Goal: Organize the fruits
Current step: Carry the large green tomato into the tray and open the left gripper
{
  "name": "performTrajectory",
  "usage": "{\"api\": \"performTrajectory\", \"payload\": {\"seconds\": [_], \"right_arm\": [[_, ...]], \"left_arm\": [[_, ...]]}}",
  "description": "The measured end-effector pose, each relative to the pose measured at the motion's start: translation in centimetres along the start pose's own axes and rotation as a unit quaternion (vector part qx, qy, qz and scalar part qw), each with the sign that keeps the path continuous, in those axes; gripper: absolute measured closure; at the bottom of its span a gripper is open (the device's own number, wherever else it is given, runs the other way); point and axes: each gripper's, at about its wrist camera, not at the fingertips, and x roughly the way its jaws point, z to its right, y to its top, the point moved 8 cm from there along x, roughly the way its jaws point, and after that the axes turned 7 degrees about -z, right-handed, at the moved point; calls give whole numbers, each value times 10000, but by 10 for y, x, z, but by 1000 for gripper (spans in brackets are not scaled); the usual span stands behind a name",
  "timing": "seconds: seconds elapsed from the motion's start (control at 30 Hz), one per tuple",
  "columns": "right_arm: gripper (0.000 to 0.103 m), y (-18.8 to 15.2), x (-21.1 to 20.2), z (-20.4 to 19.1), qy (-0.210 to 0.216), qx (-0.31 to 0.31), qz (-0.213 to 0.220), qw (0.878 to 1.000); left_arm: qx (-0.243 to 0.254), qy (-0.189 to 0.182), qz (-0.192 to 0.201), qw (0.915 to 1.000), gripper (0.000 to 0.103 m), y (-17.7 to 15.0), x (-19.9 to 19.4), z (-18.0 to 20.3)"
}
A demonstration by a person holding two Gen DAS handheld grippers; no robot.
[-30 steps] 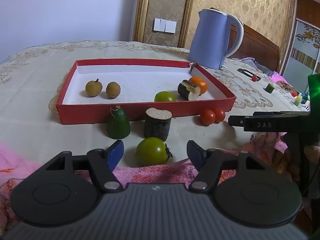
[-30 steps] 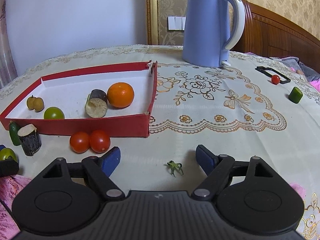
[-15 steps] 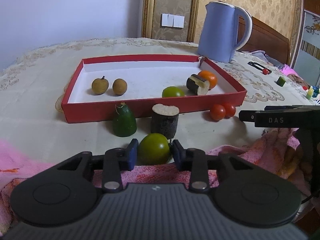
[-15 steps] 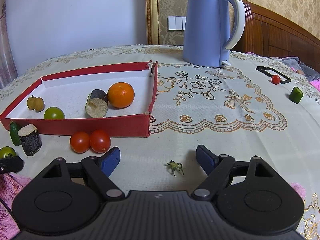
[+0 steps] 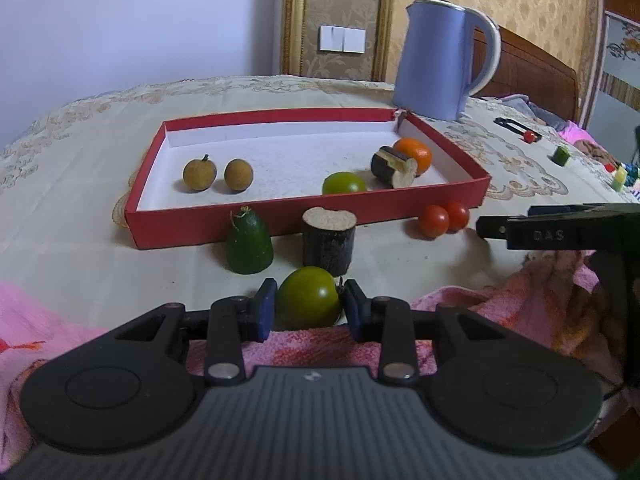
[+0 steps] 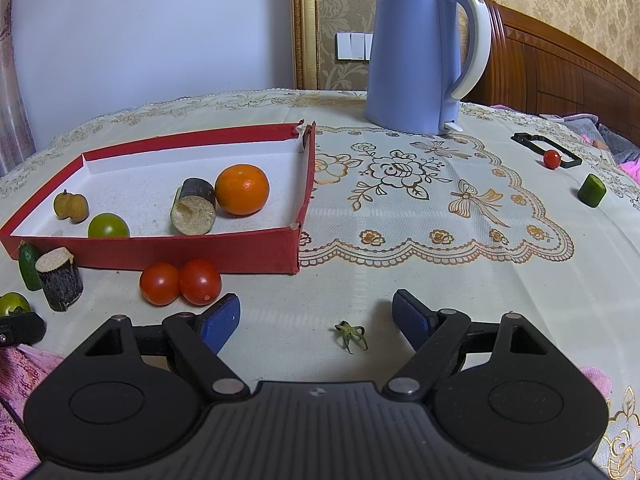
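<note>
My left gripper (image 5: pixel 309 308) is shut on a green tomato (image 5: pixel 307 302) at the table's near edge, in front of the red tray (image 5: pixel 384 205). The tray holds two brown longans (image 5: pixel 218 174), another green tomato (image 5: pixel 343 183), a dark sugarcane piece (image 5: pixel 393 166) and an orange (image 5: pixel 414 153). On the cloth before the tray stand a cucumber end (image 5: pixel 250 242), a sugarcane stump (image 5: pixel 329 241) and two red tomatoes (image 5: pixel 443 218). My right gripper (image 6: pixel 316 318) is open and empty, just right of the red tomatoes (image 6: pixel 180 282); it also shows in the left wrist view (image 5: pixel 560 232).
A blue kettle (image 6: pixel 424 56) stands behind the tray's right corner. A cucumber chunk (image 6: pixel 591 189), a small red tomato (image 6: pixel 552 159) and a black frame (image 6: pixel 546 148) lie far right. A green stem (image 6: pixel 350 333) lies between my right fingers. Pink towel (image 5: pixel 520 300) covers the near edge.
My left gripper moved forward and closed from wide open onto the green tomato. The right gripper has barely moved.
</note>
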Motion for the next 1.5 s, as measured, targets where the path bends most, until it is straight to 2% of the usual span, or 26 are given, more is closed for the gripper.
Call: {"api": "performTrajectory", "payload": {"seconds": [0.17,0.27,0.43,0.6,0.83,1.1,1.17,1.3,1.5], "right_arm": [[20,0,0,0,3,1,1,10000],[20,0,0,0,9,7,3,10000],[19,0,0,0,-11,-16,-4,10000],[19,0,0,0,-15,-20,-5,10000],[19,0,0,0,-16,-20,-5,10000],[19,0,0,0,-16,-23,-6,10000],[19,0,0,0,-17,-23,-6,10000],[19,0,0,0,-18,-25,-7,10000],[19,0,0,0,-21,-29,-8,10000]], "left_arm": [[25,-216,407,9989,71,25,-25,2],[70,-82,659,9978,71,55,-23,-5],[-67,15,592,9982,71,97,13,-19],[-56,184,441,9988,71,116,54,-21],[3,420,184,9989,71,119,94,-20],[108,590,-126,9981,70,109,114,-23],[153,627,-112,9979,69,108,113,-21],[192,730,-19,9971,60,107,105,-21],[44,776,166,9968,50,102,80,-27]]}}
